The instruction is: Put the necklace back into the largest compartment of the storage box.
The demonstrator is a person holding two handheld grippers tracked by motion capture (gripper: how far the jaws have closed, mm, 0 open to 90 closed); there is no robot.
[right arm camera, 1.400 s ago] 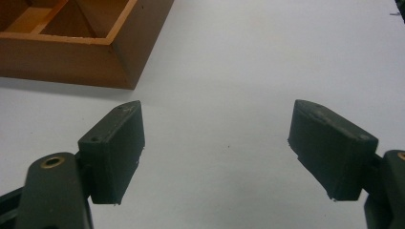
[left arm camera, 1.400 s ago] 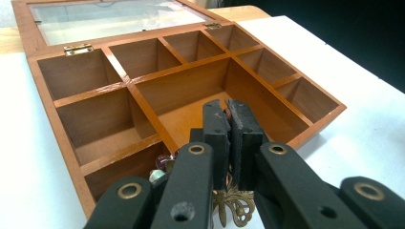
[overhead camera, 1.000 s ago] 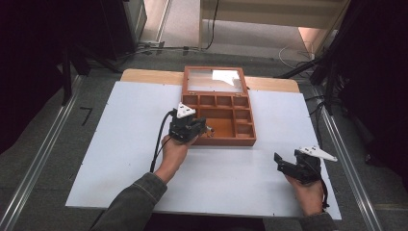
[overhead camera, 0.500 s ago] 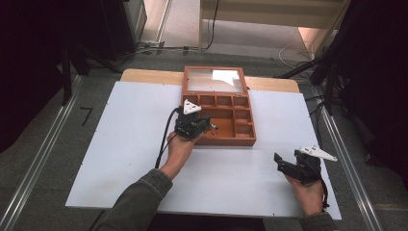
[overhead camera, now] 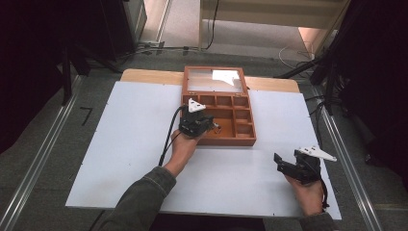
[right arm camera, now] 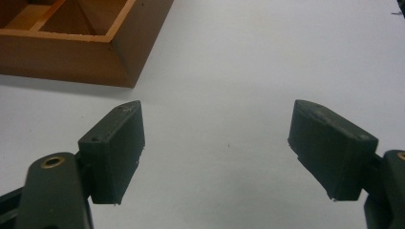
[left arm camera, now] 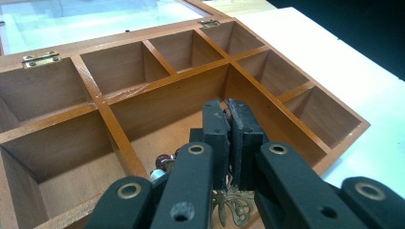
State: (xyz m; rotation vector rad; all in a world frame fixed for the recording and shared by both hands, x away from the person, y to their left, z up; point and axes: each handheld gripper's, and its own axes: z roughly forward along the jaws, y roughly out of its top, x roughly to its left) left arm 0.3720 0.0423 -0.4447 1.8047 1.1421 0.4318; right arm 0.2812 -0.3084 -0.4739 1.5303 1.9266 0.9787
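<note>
Beaded jewellery (left arm camera: 165,162) is pinched between the left gripper (left arm camera: 232,109) fingers, not yet lifted from the wooden box (left arm camera: 119,138); the right gripper (right arm camera: 228,138) is held wide.

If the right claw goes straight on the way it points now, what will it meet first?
The right claw is open over bare white table. Straight on, the way looks free as far as the right gripper view shows. The wooden box lies off to the side, probably outside that line.

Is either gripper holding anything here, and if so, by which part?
The left gripper is shut on a beaded jewellery piece inside the wooden box; the pinched part is hidden. The right gripper is open, holding nothing.
</note>
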